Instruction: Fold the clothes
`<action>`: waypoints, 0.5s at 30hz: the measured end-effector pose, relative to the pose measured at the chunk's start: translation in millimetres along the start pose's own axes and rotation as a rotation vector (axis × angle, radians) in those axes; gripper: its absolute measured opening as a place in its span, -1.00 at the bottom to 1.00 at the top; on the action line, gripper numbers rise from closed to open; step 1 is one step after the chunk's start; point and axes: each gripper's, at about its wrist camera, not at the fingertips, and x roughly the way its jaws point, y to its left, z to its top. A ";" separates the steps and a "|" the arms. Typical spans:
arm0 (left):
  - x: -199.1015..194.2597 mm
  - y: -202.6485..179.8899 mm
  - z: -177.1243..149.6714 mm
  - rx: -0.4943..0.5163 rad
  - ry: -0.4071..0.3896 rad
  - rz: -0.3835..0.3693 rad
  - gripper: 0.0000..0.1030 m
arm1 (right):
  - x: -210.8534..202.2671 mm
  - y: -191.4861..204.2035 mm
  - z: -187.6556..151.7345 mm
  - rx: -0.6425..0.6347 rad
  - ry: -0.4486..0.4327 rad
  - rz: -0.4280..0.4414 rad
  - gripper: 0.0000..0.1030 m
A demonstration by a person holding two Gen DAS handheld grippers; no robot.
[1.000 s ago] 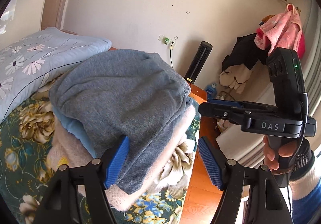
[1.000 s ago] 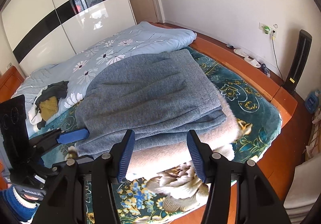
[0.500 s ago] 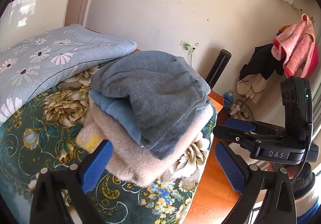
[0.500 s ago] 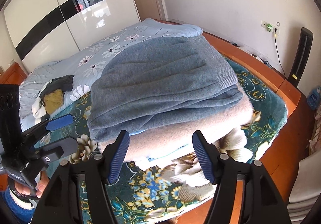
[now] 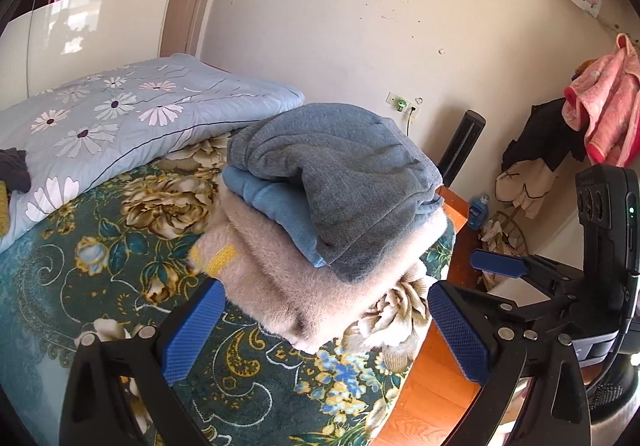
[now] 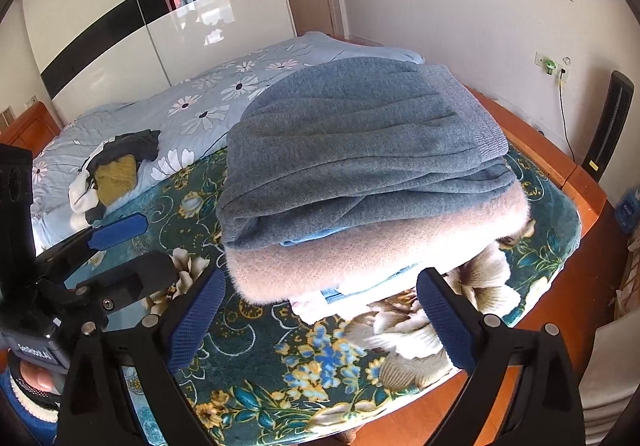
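A pile of folded clothes lies near the corner of the bed. On top is a grey-blue sweater (image 5: 352, 170) (image 6: 360, 142), under it a light blue garment (image 5: 272, 206), then a fluffy beige one (image 5: 304, 286) (image 6: 360, 250). My left gripper (image 5: 324, 330) is open and empty, drawn back in front of the pile. My right gripper (image 6: 320, 310) is open and empty, also short of the pile. Each gripper shows in the other's view: the right one (image 5: 532, 282), the left one (image 6: 108, 246).
The bed has a dark green floral blanket (image 5: 80, 286) (image 6: 320, 374) and a folded light blue flowered quilt (image 5: 120, 118) (image 6: 208, 114). A small heap of dark and mustard clothes (image 6: 116, 166) lies on the quilt. Orange wooden bed frame (image 6: 568, 166), black tower heater (image 5: 460, 146), hanging clothes (image 5: 600, 106).
Both grippers have pulled back from the pile and opened wider. The left one was against the grey-blue sweater's edge a second ago and is now clear of it.
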 end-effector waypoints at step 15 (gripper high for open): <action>-14.2 8.5 -23.3 -0.051 0.013 0.136 1.00 | -6.0 6.1 -24.4 -0.028 0.028 -0.038 0.89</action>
